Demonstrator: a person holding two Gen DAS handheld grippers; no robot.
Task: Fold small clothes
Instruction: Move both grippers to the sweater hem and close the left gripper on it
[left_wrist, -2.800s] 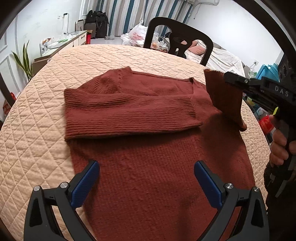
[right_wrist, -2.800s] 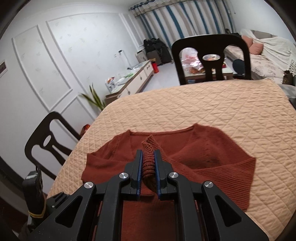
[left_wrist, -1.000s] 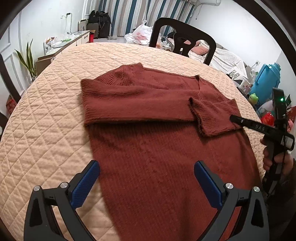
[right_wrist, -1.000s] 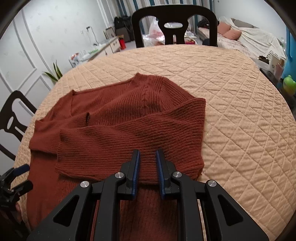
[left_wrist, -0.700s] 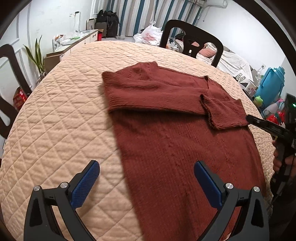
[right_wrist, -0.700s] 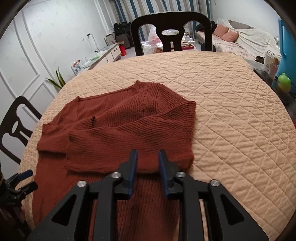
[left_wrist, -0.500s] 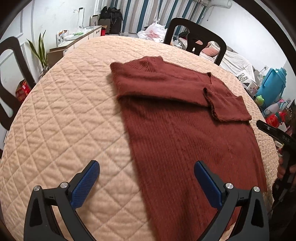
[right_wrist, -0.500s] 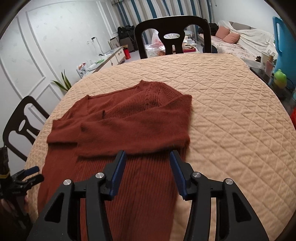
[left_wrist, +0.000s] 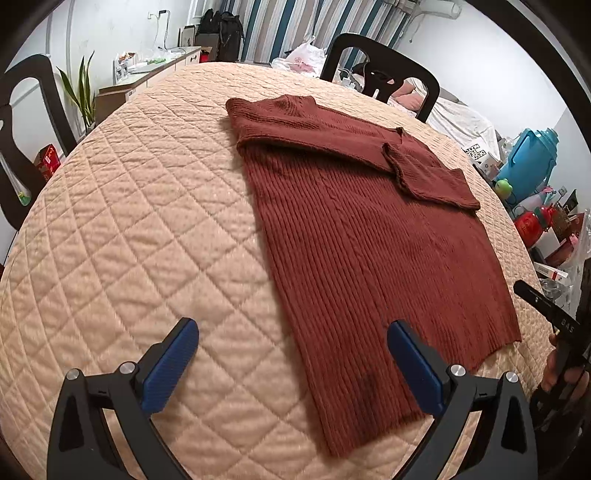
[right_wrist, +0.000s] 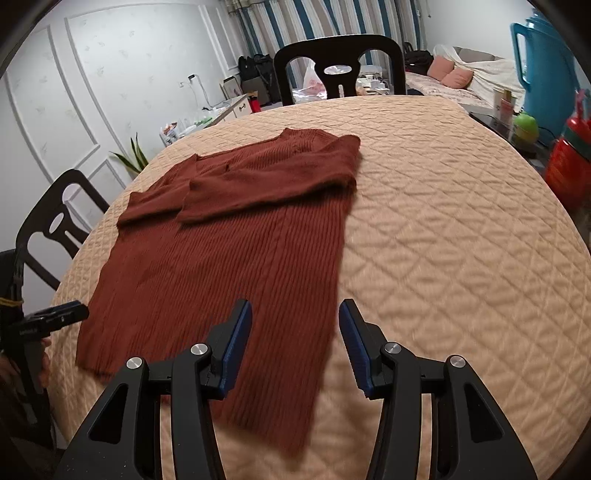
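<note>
- The quilted table (left_wrist: 122, 206) is carrying the rust-red knit sweater (left_wrist: 369, 236), which is lying flat with its collar at the far side and its hem at the near edge.
- Both sleeves are lying folded across the chest, 1 overlapping the other, so the sleeve step is looking done; by my judgement the body fold, hem up toward the collar, is what is remaining, so the task is sitting around the middle.
- The left gripper (left_wrist: 291, 365) is hovering over the near left hem corner with its fingers spread wide and gripping nothing.
- The right gripper (right_wrist: 295, 343) is hanging over the near right hem corner, fingers parted and empty.
- As for containers, a blue jug (left_wrist: 528, 166) is standing off the table at the far right; its contents are not showing.
- A red container (right_wrist: 569, 166) is sitting near it, too cropped to read what it is holding.
</note>
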